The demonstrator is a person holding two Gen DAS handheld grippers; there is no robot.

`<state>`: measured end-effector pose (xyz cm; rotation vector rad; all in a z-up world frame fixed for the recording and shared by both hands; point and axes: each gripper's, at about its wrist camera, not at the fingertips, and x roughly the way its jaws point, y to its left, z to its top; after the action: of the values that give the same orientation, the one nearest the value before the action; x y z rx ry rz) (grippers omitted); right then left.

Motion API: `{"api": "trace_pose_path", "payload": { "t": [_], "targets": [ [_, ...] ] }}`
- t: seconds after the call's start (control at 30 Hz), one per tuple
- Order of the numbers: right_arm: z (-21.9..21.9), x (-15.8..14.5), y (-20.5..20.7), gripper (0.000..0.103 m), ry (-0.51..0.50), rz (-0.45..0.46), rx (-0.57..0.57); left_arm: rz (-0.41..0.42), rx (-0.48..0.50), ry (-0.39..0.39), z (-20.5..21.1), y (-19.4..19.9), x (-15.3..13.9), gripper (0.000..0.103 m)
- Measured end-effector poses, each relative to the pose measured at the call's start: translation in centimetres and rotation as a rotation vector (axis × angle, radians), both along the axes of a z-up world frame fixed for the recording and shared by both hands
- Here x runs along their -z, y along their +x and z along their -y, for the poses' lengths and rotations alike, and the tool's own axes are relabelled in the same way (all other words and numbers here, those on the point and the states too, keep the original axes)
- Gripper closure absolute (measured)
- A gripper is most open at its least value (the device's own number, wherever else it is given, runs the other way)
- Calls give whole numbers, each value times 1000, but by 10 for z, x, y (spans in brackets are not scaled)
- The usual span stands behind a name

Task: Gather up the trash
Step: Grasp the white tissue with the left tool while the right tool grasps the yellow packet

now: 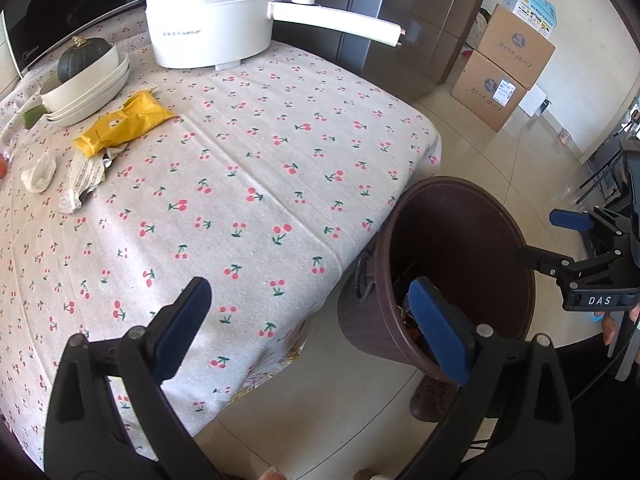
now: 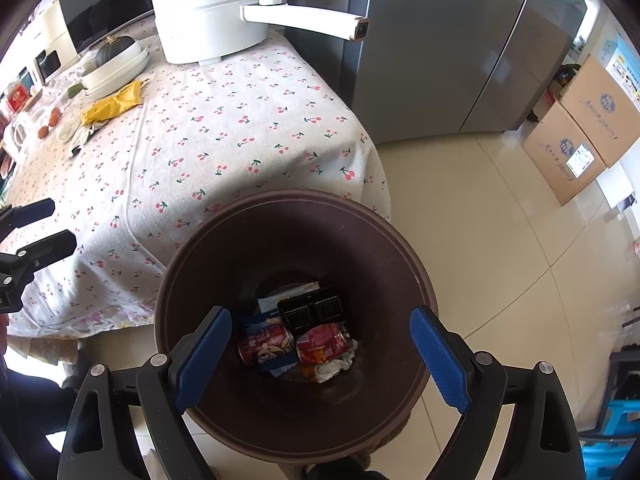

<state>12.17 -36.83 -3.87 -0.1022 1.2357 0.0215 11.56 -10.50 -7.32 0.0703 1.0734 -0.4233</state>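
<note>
A brown trash bin (image 2: 280, 232) stands on the floor at the table's corner. It holds two red cans (image 2: 264, 344), a black plastic tray (image 2: 316, 310) and a crumpled tissue (image 2: 336, 366). My right gripper (image 2: 320, 320) hangs open over the bin's mouth, with nothing between its fingers. My left gripper (image 1: 308, 300) is open and empty over the table's edge, its right finger in front of the bin (image 1: 472, 240). Far back on the cherry-print tablecloth lie a yellow wrapper (image 1: 124, 124), a torn printed wrapper (image 1: 82, 178) and a white tissue (image 1: 38, 174).
A white electric pot (image 1: 212, 20) with a long handle stands at the table's far end. Stacked white bowls (image 1: 88, 84) beside it hold a green squash. A grey fridge (image 1: 400, 20) and cardboard boxes (image 1: 504, 72) stand beyond the table on the tiled floor.
</note>
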Motion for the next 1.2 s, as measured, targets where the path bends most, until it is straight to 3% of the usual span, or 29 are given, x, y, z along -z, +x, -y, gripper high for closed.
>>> {"api": "trace_pose_path", "payload": {
  "t": [0.43,0.87,1.1,1.2],
  "targets": [
    [-69,-4,36,10,38,-21,-95,-27,-214,-11,-97,19,-7,4],
    [-169,8,129,10,108,-98,-181,-16,-478,45,-233,105,5,4],
    [-219,24,195,10,194,-117,-104,0,-635,-62,-267,161,28,4],
    [-234,32,222,10,229,-120,-44,10,-647,-95,-266,183,36,6]
  ]
}}
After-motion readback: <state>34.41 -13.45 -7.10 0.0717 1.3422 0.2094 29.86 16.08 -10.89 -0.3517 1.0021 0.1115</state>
